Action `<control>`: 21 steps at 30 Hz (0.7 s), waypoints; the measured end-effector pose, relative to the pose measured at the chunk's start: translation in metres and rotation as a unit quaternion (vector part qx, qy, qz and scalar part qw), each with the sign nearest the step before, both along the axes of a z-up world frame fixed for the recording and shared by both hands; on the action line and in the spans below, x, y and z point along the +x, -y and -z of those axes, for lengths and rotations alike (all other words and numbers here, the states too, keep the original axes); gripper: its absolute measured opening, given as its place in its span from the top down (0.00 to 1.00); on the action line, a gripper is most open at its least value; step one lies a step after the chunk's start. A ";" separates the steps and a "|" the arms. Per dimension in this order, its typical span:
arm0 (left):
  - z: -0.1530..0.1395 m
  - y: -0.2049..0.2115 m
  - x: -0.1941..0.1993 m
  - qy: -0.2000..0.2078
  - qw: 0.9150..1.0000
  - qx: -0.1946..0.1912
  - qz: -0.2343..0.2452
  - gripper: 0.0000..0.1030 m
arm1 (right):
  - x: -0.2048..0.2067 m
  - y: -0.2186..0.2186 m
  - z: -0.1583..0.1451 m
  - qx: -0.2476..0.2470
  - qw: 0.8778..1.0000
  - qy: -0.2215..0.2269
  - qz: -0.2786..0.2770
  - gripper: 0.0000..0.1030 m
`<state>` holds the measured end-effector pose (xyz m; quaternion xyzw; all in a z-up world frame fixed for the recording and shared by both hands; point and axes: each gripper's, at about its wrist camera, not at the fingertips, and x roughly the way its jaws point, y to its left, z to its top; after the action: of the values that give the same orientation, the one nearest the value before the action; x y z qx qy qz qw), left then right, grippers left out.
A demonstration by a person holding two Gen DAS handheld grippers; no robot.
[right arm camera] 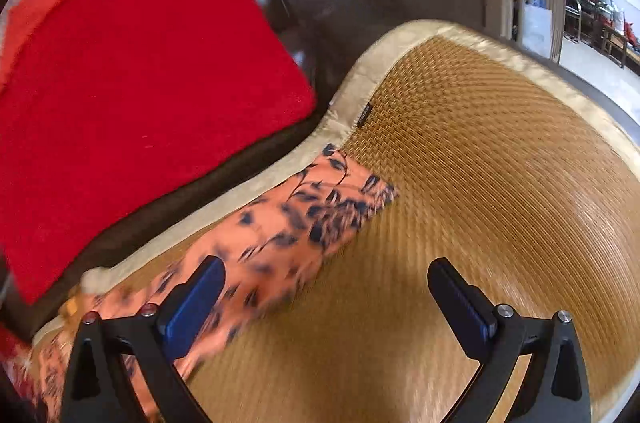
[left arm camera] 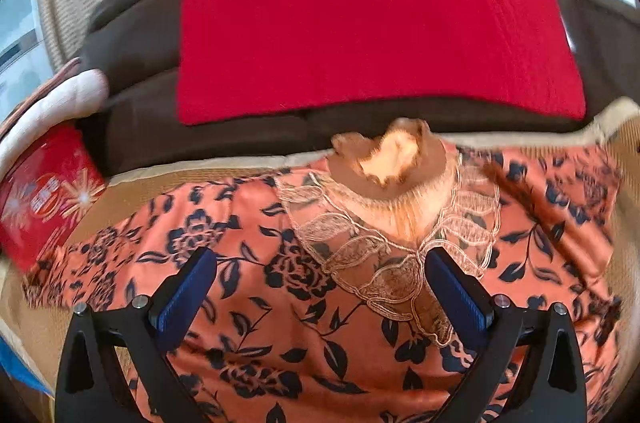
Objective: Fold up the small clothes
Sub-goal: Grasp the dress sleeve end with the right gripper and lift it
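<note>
An orange garment with dark blue flowers (left arm camera: 256,263) lies spread flat on a woven straw mat (left arm camera: 132,191), its lace-trimmed neckline (left arm camera: 384,247) facing the sofa. My left gripper (left arm camera: 320,277) hovers open just over the chest, below the neckline, with nothing between its blue pads. In the right wrist view one sleeve of the garment (right arm camera: 304,215) stretches across the mat (right arm camera: 500,183). My right gripper (right arm camera: 326,287) is open above the mat, its left finger (right arm camera: 196,303) over the sleeve's edge.
A dark brown sofa (left arm camera: 144,127) runs behind the mat, with a red cushion (left arm camera: 360,15) leaning on it. A red printed pillow (left arm camera: 44,191) and a white one (left arm camera: 64,99) lie at the left. A room with furniture (right arm camera: 592,7) opens at the far right.
</note>
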<state>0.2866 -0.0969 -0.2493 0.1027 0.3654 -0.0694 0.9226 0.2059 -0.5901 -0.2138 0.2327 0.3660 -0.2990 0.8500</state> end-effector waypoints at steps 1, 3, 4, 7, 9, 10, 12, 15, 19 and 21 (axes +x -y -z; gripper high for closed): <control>0.001 0.001 0.004 0.003 1.000 0.004 -0.003 0.00 | 0.016 0.009 0.009 -0.002 1.000 -0.014 0.009 0.01; 0.003 0.000 0.009 0.004 1.000 0.008 -0.004 0.00 | 0.038 0.027 0.026 0.004 0.999 -0.037 0.026 0.01; 0.004 0.000 0.012 0.003 1.000 0.009 -0.004 0.00 | 0.048 0.035 0.035 0.008 0.998 -0.049 0.035 0.01; 0.005 -0.003 0.017 0.003 1.000 0.005 -0.014 0.00 | 0.071 0.051 0.057 0.010 0.995 -0.082 0.048 0.01; 0.006 -0.007 0.022 0.004 1.000 0.002 -0.021 0.00 | 0.083 0.055 0.071 0.021 0.993 -0.109 0.045 0.04; 0.006 -0.008 0.023 0.006 1.000 0.002 -0.026 0.00 | 0.088 0.055 0.080 0.032 0.990 -0.130 0.041 0.08; 0.008 -0.009 0.025 0.006 0.999 0.002 -0.031 0.00 | 0.088 0.051 0.085 0.033 0.991 -0.120 0.047 0.17; 0.009 -0.008 0.026 0.003 0.999 0.002 -0.034 0.00 | 0.084 0.041 0.081 0.030 0.994 -0.100 0.038 0.44; 0.006 -0.009 0.024 0.009 0.999 0.003 -0.040 0.00 | 0.081 0.017 0.071 0.049 0.997 -0.067 0.001 0.84; 0.004 -0.012 0.023 0.010 0.999 0.001 -0.045 0.00 | 0.073 0.004 0.065 0.064 0.997 -0.039 -0.010 0.84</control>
<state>0.3100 -0.0851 -0.2531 0.0876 0.3600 -0.0270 0.9284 0.2794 -0.5936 -0.2791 0.2706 0.4199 -0.2752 0.8214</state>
